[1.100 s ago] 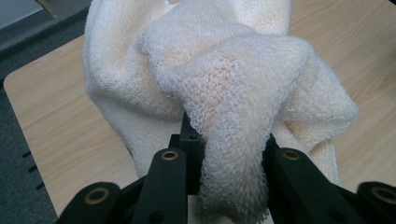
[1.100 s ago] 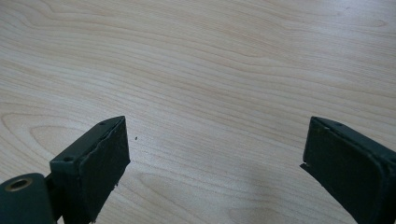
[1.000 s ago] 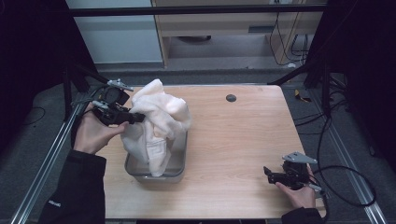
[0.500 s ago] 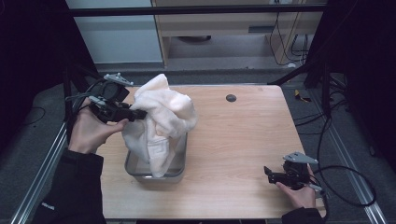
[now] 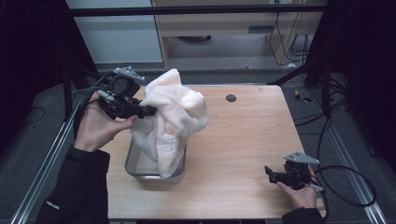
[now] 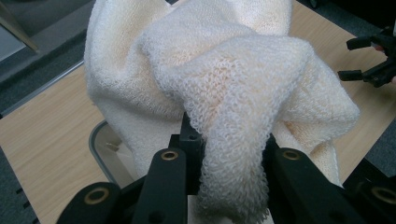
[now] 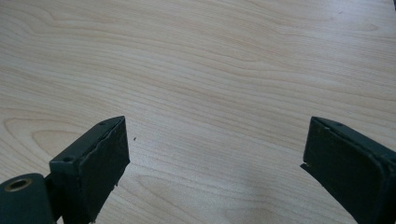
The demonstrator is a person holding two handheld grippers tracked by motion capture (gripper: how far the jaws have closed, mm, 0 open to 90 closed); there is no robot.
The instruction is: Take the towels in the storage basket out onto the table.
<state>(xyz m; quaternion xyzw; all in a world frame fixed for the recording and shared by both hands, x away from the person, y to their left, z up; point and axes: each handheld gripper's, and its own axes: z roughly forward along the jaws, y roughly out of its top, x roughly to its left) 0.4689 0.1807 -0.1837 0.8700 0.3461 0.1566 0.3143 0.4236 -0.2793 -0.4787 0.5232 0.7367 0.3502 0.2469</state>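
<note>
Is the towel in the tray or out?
Partly out: the left gripper holds the towel bunched up high, while its lower end hangs into the tray.

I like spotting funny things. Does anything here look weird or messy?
A little. The cream towel is bunched up, pinched by the left hand-held gripper, and dangles half into the metal tray. Nothing looks spilled or broken.

The high view is dim and soft, with the table (image 5: pixel 243 140) moderately lit from above while the surroundings fall into near-black. The pale towel (image 5: pixel 175 116) is the brightest area, slightly washed out. In the left gripper view the towel's weave is sharp, though the near jaws blur. The right gripper view is evenly bright, with faint soft shadows under its jaws.
</note>
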